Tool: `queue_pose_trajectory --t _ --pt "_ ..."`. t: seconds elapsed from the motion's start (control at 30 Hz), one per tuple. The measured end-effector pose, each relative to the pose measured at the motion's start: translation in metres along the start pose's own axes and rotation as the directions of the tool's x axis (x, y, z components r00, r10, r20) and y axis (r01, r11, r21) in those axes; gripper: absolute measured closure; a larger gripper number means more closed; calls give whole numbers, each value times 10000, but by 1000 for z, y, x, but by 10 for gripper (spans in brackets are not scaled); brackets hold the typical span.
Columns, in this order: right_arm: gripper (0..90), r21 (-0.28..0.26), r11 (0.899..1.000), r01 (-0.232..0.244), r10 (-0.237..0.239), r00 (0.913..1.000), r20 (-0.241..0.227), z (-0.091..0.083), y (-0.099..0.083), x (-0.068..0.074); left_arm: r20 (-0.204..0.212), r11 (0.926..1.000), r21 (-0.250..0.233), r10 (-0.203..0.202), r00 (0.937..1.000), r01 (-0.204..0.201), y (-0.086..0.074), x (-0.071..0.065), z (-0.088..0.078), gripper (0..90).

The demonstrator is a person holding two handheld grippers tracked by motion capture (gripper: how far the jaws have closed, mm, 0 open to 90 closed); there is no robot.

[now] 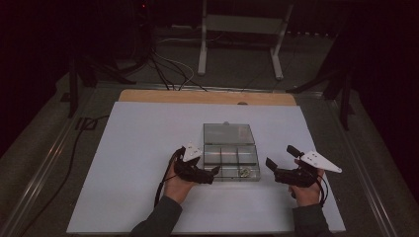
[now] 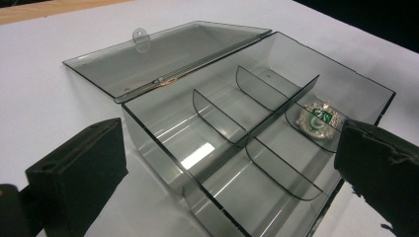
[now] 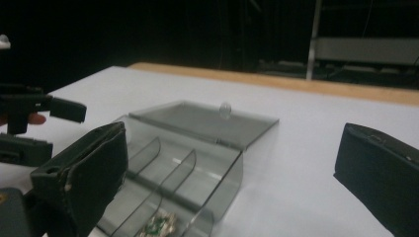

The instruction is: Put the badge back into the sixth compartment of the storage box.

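A clear smoky plastic box [image 1: 231,178] with inner dividers sits mid-table, its lid [image 1: 229,133] folded flat behind it. A small green and silver brooch [image 1: 244,172] lies in the front right compartment. My left gripper [image 1: 210,173] is open at the box's front left corner. In the left gripper view its jaws spread wide [image 2: 227,168] around the box [image 2: 158,143], and the brooch [image 2: 318,120] is close to the right jaw. My right gripper [image 1: 280,157] is open, a little right of the box and apart from it. The right gripper view [image 3: 232,173] shows the box wall [image 3: 230,182], the brooch [image 3: 159,223] and the lid [image 3: 197,121].
A white sheet [image 1: 138,163] covers the table, with a wooden edge [image 1: 197,96] at the back. Beyond it stand a metal frame [image 1: 242,24] and floor cables [image 1: 168,69]. The left gripper [image 3: 29,113] appears at the left of the right gripper view.
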State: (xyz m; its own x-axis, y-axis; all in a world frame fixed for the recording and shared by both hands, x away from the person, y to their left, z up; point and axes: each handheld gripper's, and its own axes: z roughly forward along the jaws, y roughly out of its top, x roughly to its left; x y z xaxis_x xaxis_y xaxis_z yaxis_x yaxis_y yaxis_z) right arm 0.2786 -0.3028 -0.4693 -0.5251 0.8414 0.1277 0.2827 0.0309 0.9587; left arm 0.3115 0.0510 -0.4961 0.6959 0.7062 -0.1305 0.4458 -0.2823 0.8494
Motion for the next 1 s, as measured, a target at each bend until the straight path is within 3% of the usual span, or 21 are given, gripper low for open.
queue_pose_trajectory --t 0.33,0.73,1.0 --pt "0 93 9999 -103 100 9996 262 10 15 -5 -211 9999 152 -4 9998 7 -2 2 1 13" --pt "0 693 9974 -176 156 9995 284 36 33 -8 -206 9999 119 -27 9998 29 -4 1 3 13" --pt "0 1349 9905 -268 234 9994 261 53 43 -10 -159 9999 85 -63 9999 64 -4 2 2 14"
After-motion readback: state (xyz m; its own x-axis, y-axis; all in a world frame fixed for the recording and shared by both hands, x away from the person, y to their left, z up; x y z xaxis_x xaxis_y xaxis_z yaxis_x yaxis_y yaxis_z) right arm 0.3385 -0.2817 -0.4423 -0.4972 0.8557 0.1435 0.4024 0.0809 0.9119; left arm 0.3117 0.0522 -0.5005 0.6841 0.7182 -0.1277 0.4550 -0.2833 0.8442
